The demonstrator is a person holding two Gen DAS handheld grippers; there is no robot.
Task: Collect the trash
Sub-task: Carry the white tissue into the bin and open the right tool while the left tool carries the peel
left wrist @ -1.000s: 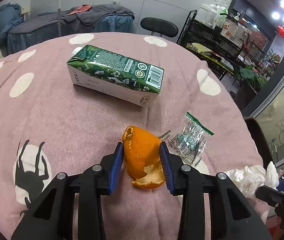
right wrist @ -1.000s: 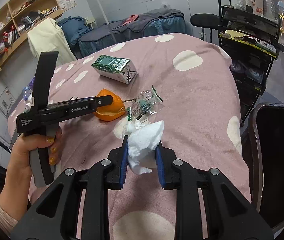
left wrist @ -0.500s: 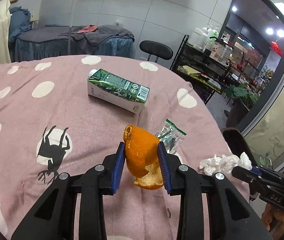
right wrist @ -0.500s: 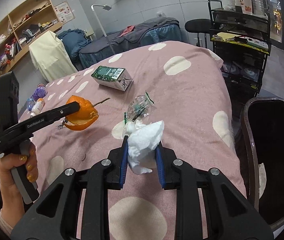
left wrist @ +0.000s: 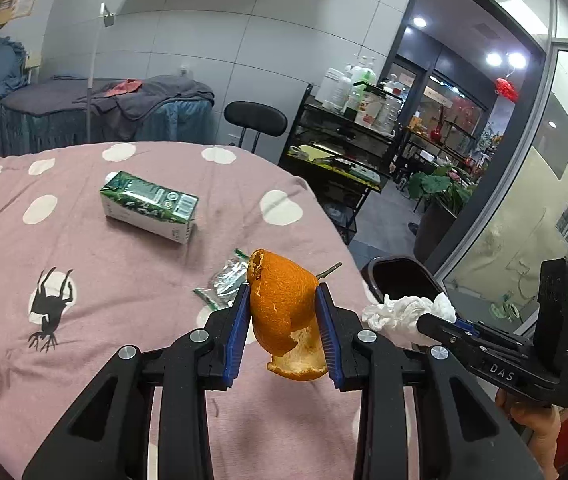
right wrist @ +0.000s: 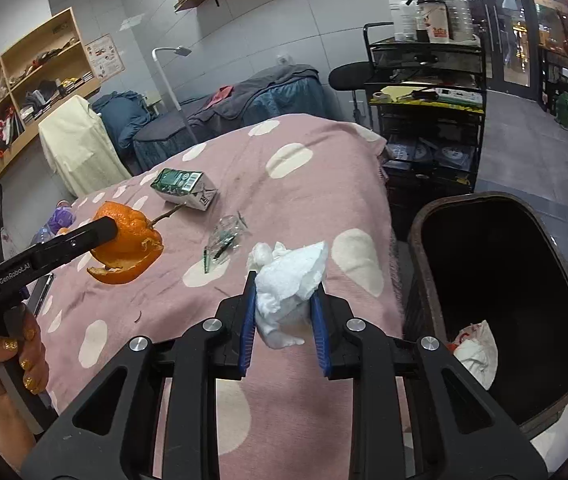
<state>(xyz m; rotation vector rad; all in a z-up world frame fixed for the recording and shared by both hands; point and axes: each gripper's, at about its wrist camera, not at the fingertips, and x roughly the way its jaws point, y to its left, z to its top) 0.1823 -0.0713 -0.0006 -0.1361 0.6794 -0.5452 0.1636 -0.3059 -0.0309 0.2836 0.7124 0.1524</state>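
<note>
Peel point(left wrist: 284, 308) sits clamped in left gripper point(left wrist: 284, 332), tissue point(right wrist: 287, 280) pinched in right gripper point(right wrist: 284, 328); both held clear of table point(right wrist: 323, 184), evidently for bin point(right wrist: 415, 240) alongside. Carton point(left wrist: 148, 206), wrapper point(left wrist: 224, 280) remain on table.

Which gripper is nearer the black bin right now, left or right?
Right. The right gripper, shut on the crumpled tissue, is beside the bin at the table edge. The left gripper, clamping the orange peel, is farther in over the table.
</note>
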